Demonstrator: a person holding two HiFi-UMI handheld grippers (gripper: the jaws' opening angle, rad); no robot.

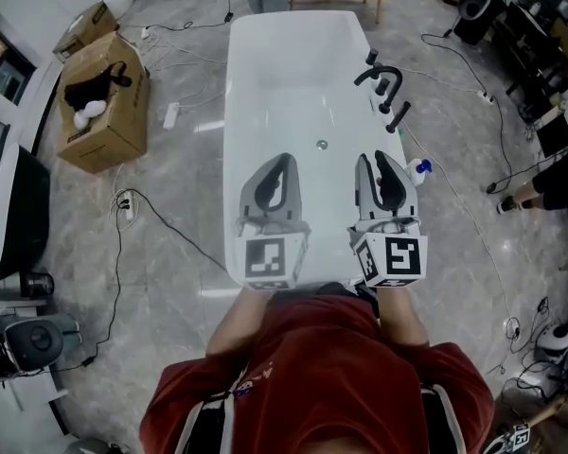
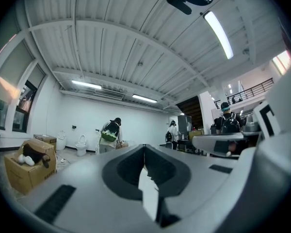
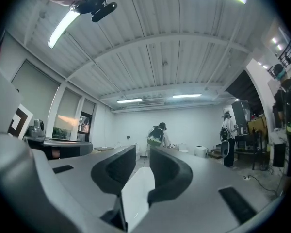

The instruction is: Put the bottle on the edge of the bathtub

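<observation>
Standing at the near end of a long white bathtub [image 1: 265, 74], a person in a red shirt [image 1: 312, 386] holds two grey grippers out over its basin. The tub runs away across a glossy marbled floor [image 1: 170, 225] strewn with cables. An open cardboard box [image 1: 109, 121] sits well off to the tub's left.

The left gripper [image 1: 286, 157] hangs above the near part of the basin with its claw clenched, the two tips meeting and nothing caught between them. The right gripper [image 1: 379, 156] hangs level with it, close to the tub's right rim. Its claw is released, the tips standing a narrow gap apart with only air between them.

A black faucet [image 1: 383, 78] stands beside the right rim, farther along the tub. The bottle [image 1: 418, 168], white with a blue cap, shows just to the right of the right gripper's jaws, free of both claws. The gripper hides its foot, so I cannot say whether it rests on the rim or on the floor beside it. A small round drain [image 1: 322, 144] sits in the tub floor between the two grippers.
</observation>
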